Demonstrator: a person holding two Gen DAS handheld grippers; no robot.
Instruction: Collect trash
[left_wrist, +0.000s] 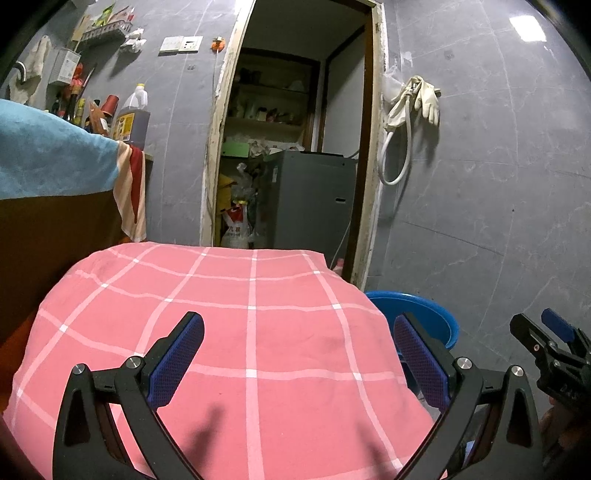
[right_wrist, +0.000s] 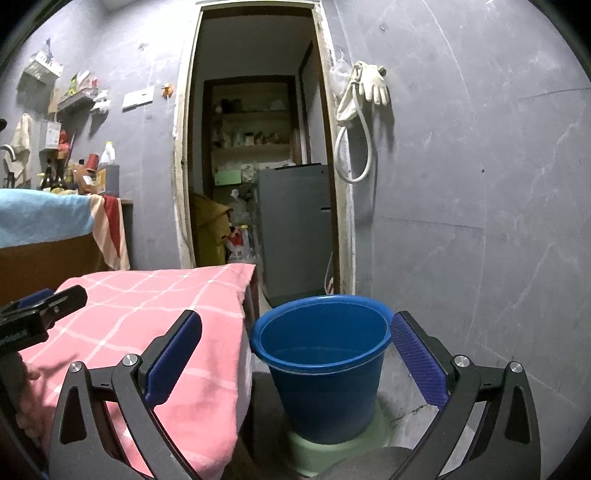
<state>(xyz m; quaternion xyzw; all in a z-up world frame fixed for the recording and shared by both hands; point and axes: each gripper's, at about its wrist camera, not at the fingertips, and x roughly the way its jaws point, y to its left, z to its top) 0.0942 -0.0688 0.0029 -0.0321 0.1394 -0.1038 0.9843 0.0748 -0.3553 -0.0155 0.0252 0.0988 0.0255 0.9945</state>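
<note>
A blue plastic bucket (right_wrist: 325, 373) stands on a pale green stool to the right of a table covered with a pink checked cloth (left_wrist: 236, 332). Its rim also shows in the left wrist view (left_wrist: 424, 314). No loose trash shows on the cloth. My left gripper (left_wrist: 299, 354) is open and empty over the cloth. My right gripper (right_wrist: 295, 354) is open and empty, just in front of the bucket, jaws wide on either side of it. The right gripper also shows at the right edge of the left wrist view (left_wrist: 550, 343).
An open doorway (right_wrist: 258, 166) behind leads to a storeroom with a grey appliance (left_wrist: 310, 199) and bags. A counter with a blue towel (left_wrist: 51, 155), bottles and an oil jug is at left. Gloves and a hose (left_wrist: 410, 107) hang on the grey wall.
</note>
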